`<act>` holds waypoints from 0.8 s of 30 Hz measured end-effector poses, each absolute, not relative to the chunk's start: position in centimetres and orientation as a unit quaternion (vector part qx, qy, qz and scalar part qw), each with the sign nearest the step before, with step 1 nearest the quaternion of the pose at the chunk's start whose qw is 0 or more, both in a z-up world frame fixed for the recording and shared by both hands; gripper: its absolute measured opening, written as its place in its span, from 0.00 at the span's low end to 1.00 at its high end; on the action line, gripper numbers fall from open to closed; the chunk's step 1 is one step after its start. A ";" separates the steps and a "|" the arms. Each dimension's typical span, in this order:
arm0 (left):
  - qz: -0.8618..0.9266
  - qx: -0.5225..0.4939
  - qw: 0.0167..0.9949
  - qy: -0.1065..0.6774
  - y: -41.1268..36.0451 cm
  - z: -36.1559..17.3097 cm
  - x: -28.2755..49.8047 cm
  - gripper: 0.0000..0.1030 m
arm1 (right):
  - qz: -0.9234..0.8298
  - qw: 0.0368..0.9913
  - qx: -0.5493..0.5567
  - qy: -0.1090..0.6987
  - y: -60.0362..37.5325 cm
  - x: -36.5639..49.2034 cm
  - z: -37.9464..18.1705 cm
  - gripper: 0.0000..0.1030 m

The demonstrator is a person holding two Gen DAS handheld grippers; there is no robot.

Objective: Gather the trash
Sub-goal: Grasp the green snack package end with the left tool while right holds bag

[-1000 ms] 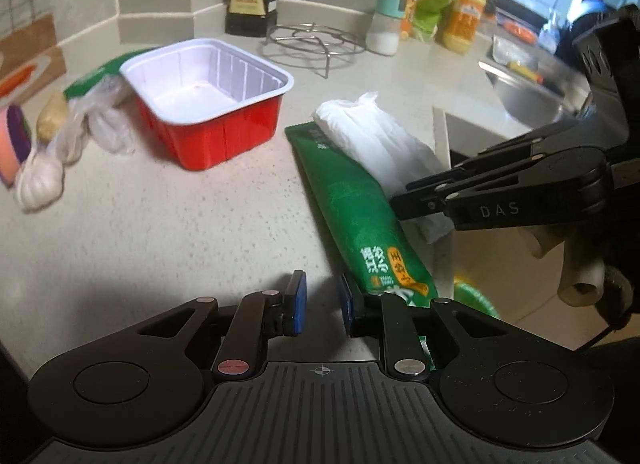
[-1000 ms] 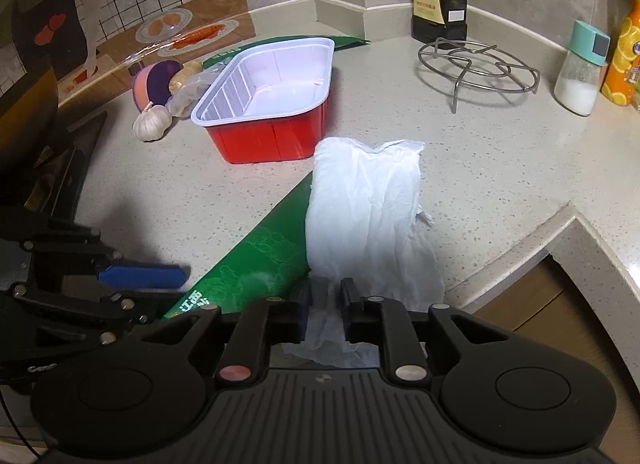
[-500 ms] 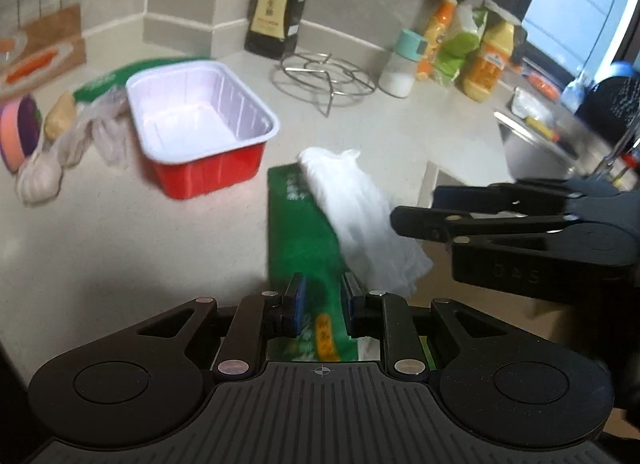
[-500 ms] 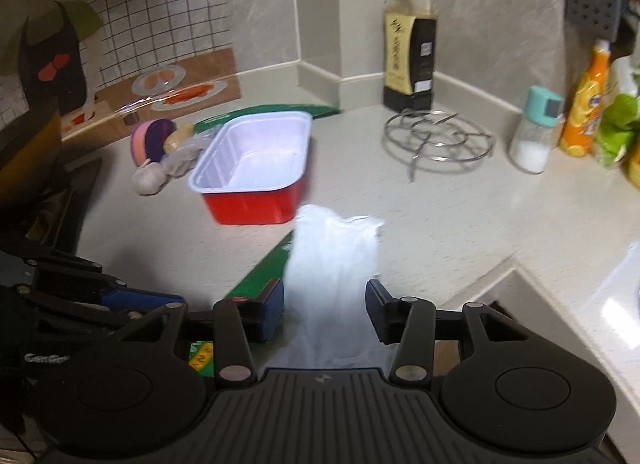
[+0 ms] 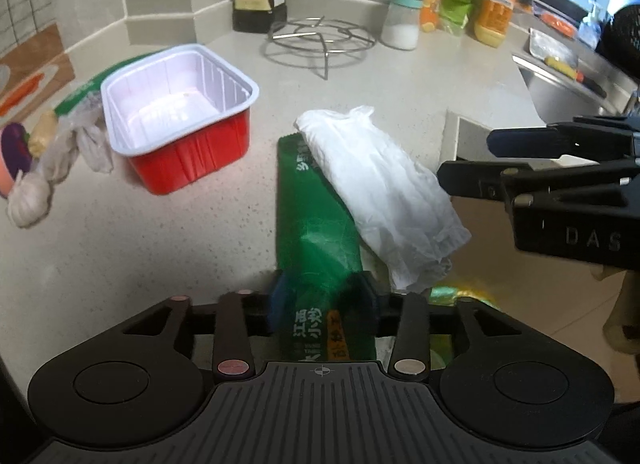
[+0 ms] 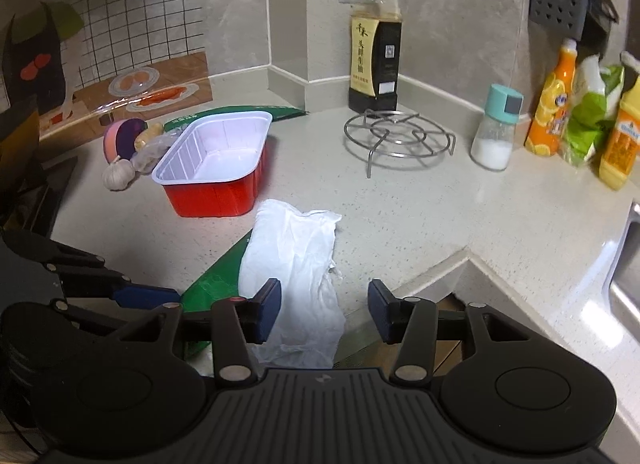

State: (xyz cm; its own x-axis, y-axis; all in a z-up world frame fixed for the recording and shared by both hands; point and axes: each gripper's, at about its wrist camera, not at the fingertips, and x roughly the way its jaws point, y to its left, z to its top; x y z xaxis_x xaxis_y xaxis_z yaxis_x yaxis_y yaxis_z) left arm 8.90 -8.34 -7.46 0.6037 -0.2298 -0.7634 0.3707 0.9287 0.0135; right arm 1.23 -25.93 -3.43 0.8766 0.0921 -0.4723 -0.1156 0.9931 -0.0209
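Observation:
A long green snack wrapper (image 5: 316, 223) lies on the pale counter (image 5: 140, 248), its near end past the edge. A crumpled white plastic bag (image 5: 380, 191) rests on it. My left gripper (image 5: 322, 300) straddles the wrapper's near end; its jaws are opening and no longer pinch it. Over the bag's (image 6: 296, 256) near end my right gripper (image 6: 324, 312) has its jaws opening too, pads clear of the plastic. A red tray with a white inside (image 5: 180, 119) stands empty to the left. Each gripper shows in the other's view: right gripper (image 5: 468, 159), left fingertip (image 6: 146, 298).
Garlic (image 5: 30, 199) and a small clear bag lie left of the tray. At the back stand a soy sauce bottle (image 6: 374, 47), a wire trivet (image 6: 398, 135), a salt shaker (image 6: 496, 131) and orange bottles. A sink (image 5: 560, 75) is at the right. The counter's edge steps inward (image 6: 440, 268).
Both pairs of jaws went from narrow to wide: the left off the green wrapper, the right off the white bag's end. Both grippers drew back and tipped up, so more wall shows.

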 end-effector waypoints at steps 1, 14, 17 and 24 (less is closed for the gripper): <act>-0.172 0.077 0.892 0.411 -8.2 -7.5 8.8 0.54 | 0.051 0.969 -0.029 0.239 -25.8 1.2 -3.5 0.55; -0.151 0.053 0.904 0.396 -7.4 -7.6 8.9 0.56 | 0.095 0.959 0.009 0.266 -25.9 3.4 -4.2 0.63; -0.152 0.059 0.903 0.398 -7.5 -7.6 8.8 0.53 | 0.116 0.952 0.041 0.282 -26.3 5.1 -4.4 0.63; -0.159 0.054 0.903 0.396 -7.6 -7.3 8.4 0.27 | 0.101 0.949 0.027 0.298 -25.8 7.5 -5.3 0.63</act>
State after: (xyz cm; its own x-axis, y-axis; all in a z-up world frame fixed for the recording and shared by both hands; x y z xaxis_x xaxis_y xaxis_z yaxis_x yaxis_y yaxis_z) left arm 8.44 -7.65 -7.33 0.6358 -0.2436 -0.7324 0.3297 0.9437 -0.0277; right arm 7.47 -25.83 -5.29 0.8014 0.2080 -0.5607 -0.1763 0.9781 0.1109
